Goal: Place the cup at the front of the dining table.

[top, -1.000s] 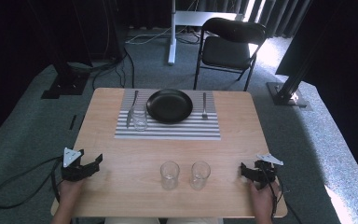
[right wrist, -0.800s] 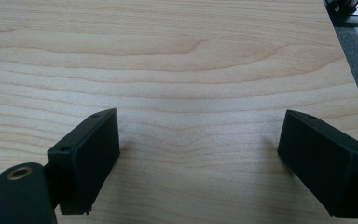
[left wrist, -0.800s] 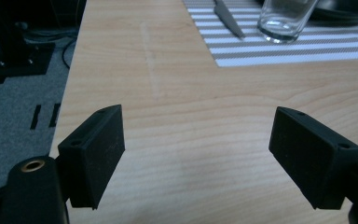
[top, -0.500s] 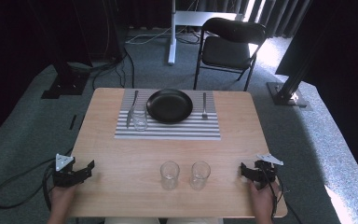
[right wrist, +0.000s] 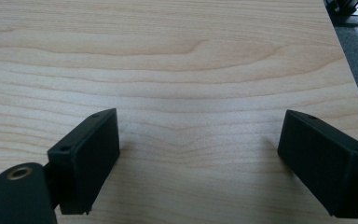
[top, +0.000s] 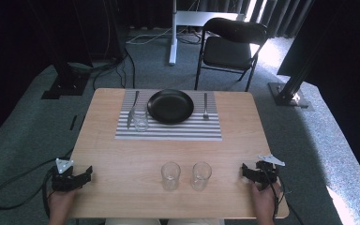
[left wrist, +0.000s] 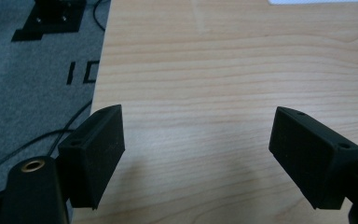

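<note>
My left gripper (top: 87,175) rests at the table's near left edge, held by a hand, with its jaws pointing right. In the left gripper view the left gripper (left wrist: 196,137) stands open over bare wood, nothing between its pads. My right gripper (top: 244,173) lies near the front right corner with its jaws pointing left. In its own view the right gripper (right wrist: 200,140) is open over bare wood too. Two empty clear glasses (top: 170,175) (top: 201,175) stand side by side between the grippers, apart from both.
A striped placemat (top: 168,131) lies at the far middle with a black plate (top: 170,106), a utensil (top: 132,108) at its left, a fork (top: 205,106) at its right and a third glass (top: 141,120). A chair (top: 229,47) stands beyond the wooden table (top: 122,154). Cables trail on the carpet.
The left gripper has slid a little toward the near left corner of the table. The right gripper and the glasses have stayed put.
</note>
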Demonstrator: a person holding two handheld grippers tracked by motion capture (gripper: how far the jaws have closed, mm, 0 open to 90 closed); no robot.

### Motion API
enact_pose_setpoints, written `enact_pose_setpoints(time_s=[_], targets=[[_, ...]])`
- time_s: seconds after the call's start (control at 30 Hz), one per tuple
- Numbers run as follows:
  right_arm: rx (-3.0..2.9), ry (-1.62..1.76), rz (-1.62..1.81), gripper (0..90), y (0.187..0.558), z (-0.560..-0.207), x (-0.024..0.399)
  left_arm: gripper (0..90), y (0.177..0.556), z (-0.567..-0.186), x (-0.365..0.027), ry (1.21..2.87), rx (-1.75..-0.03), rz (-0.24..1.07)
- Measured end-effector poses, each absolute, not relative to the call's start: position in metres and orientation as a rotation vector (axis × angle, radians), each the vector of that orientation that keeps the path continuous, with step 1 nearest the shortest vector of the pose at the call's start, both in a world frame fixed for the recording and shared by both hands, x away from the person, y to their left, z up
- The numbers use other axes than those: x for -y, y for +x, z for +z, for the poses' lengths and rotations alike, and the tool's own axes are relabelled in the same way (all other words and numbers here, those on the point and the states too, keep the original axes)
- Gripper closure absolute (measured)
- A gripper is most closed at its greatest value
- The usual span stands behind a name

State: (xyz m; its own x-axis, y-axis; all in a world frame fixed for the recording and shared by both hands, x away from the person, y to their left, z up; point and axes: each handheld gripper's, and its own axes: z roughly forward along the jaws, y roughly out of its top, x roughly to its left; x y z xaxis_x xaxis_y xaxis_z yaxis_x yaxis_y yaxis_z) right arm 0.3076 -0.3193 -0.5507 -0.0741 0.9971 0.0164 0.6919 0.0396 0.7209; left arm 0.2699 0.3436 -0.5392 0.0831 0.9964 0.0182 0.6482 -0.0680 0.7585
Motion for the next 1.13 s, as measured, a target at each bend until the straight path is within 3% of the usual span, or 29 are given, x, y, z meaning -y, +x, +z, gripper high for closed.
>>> enact_pose_setpoints(time_s=[0.27, 1.13], targets=[[-1.820, 1.701, 0.790, 12.1, 0.3077, -0.5506, 0.3192, 18.7, 0.2693, -0.5443, -0.3494, 1.772, -1.705, 0.754], [-1.820, 1.701, 0.790, 12.1, 0.3077, -0.5506, 0.3193, 18.7, 0.2723, -0.5451, -0.3471, 1.793, -1.705, 0.728]])
